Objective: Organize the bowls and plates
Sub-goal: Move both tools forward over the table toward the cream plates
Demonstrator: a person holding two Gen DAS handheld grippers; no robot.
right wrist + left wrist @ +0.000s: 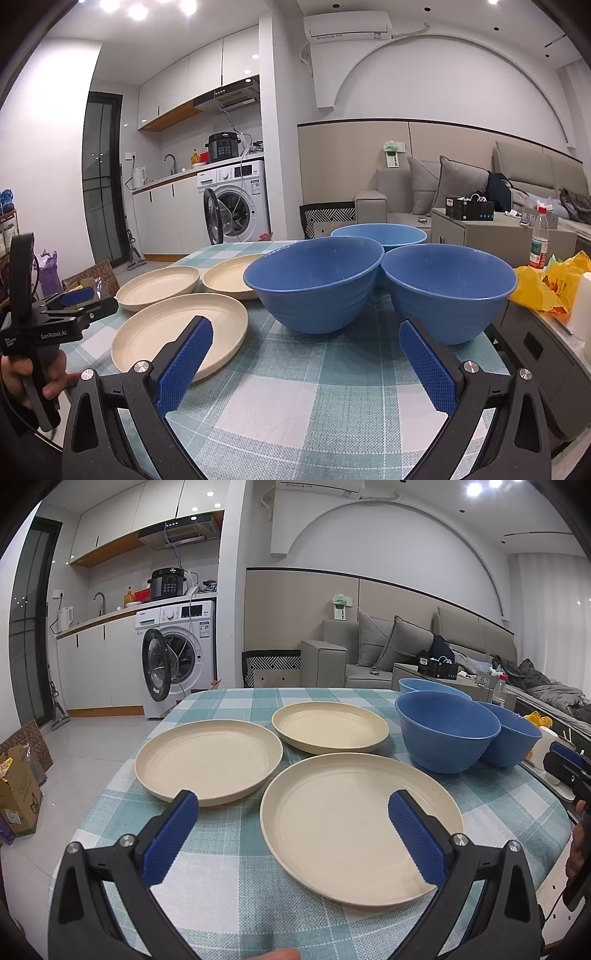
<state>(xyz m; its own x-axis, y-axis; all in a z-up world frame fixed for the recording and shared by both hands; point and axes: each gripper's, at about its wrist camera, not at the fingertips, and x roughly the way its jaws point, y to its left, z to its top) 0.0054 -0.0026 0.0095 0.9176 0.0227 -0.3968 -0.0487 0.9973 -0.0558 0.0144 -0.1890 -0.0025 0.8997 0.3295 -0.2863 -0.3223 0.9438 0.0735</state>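
Observation:
Three cream plates lie on the checked tablecloth [229, 886]: a near one [354, 830], one to the left [207, 760] and a far one [328, 727]. Right of them stand three blue bowls, rims touching: a front one [314, 284], a right one [447, 291] and a lighter one behind [376, 232]. My left gripper [293, 801] is open over the near plate's left rim and holds nothing. My right gripper [304, 326] is open and empty just short of the two front bowls. A hand holds the left gripper [79, 301] at the table's left edge.
A yellow bag [546, 280], a water bottle [539, 240] and a white container [583, 306] sit on a unit right of the table. Cardboard boxes [18, 790] stand on the floor at left. A washing machine [177, 657] with its door open and a sofa [388, 653] lie beyond.

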